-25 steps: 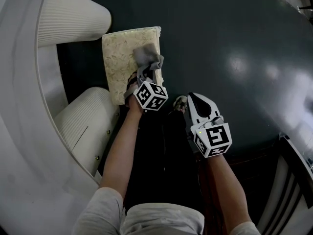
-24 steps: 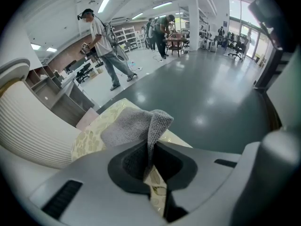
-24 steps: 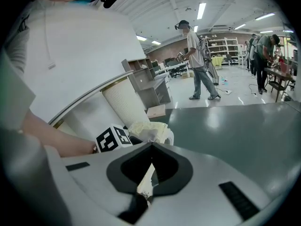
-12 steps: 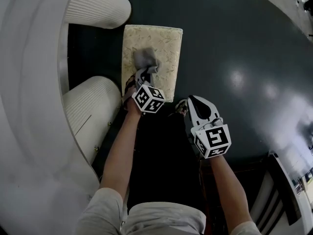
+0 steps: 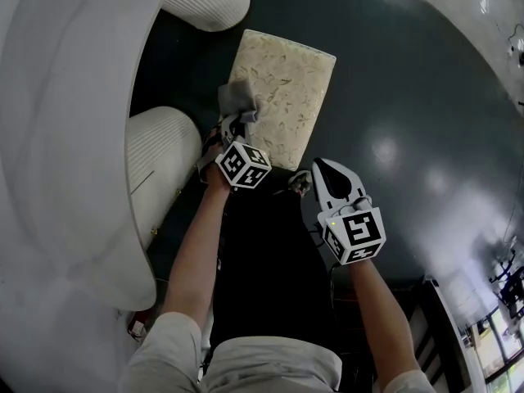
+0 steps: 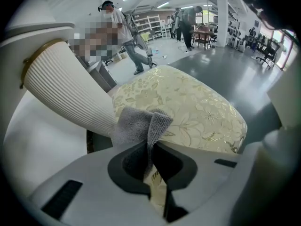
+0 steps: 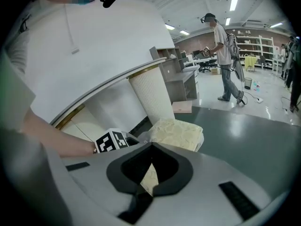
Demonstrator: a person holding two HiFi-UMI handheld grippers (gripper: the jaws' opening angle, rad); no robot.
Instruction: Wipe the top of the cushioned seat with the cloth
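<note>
Cloth [image 5: 238,98] sits bunched at the left edge of the cushioned seat [image 5: 288,105], clamped in the left tool [image 5: 234,121]. The right tool [image 5: 322,165] hangs just beside the seat's near corner, jaws together.

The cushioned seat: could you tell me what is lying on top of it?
A grey cloth lies at the left edge of the seat, clamped in the left gripper. The rest of the patterned top shows bare; the patch under the cloth is covered.
</note>
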